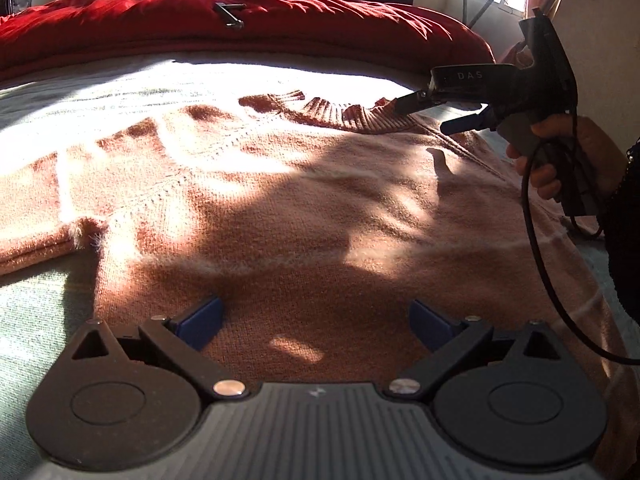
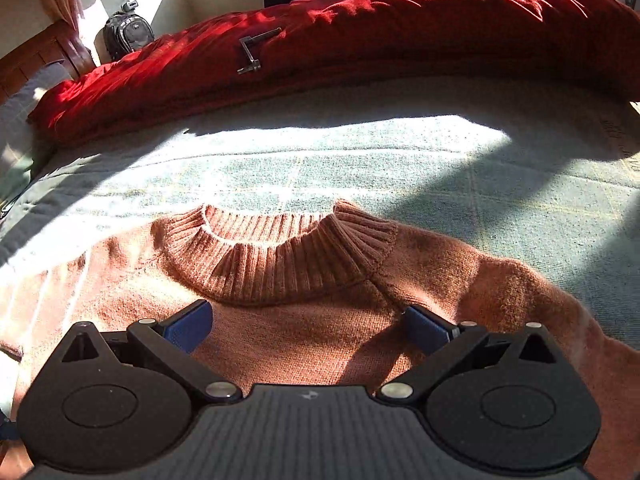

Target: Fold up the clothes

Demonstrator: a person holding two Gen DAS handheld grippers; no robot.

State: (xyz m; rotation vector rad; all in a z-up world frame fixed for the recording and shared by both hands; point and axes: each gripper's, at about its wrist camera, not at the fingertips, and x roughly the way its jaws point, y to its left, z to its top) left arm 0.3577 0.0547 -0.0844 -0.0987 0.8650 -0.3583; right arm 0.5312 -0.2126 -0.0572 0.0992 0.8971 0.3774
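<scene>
A rust-orange knitted sweater (image 2: 304,320) lies spread flat on the bed (image 2: 360,168), which is covered with a pale green sheet; the ribbed collar (image 2: 280,256) points to 12 o'clock, toward a red quilt (image 2: 360,32) bunched along the far edge. The left tool (image 1: 316,324) hovers over the sweater's body with its blue pads spread wide, pinching nothing. The right tool (image 2: 308,328), its pads likewise spread, sits just below the collar; in the left wrist view it appears at 2 o'clock, gripped by a hand (image 1: 560,152). A sleeve (image 1: 36,248) extends to 9 o'clock. A backpack (image 2: 128,34) stands at 11 o'clock.
</scene>
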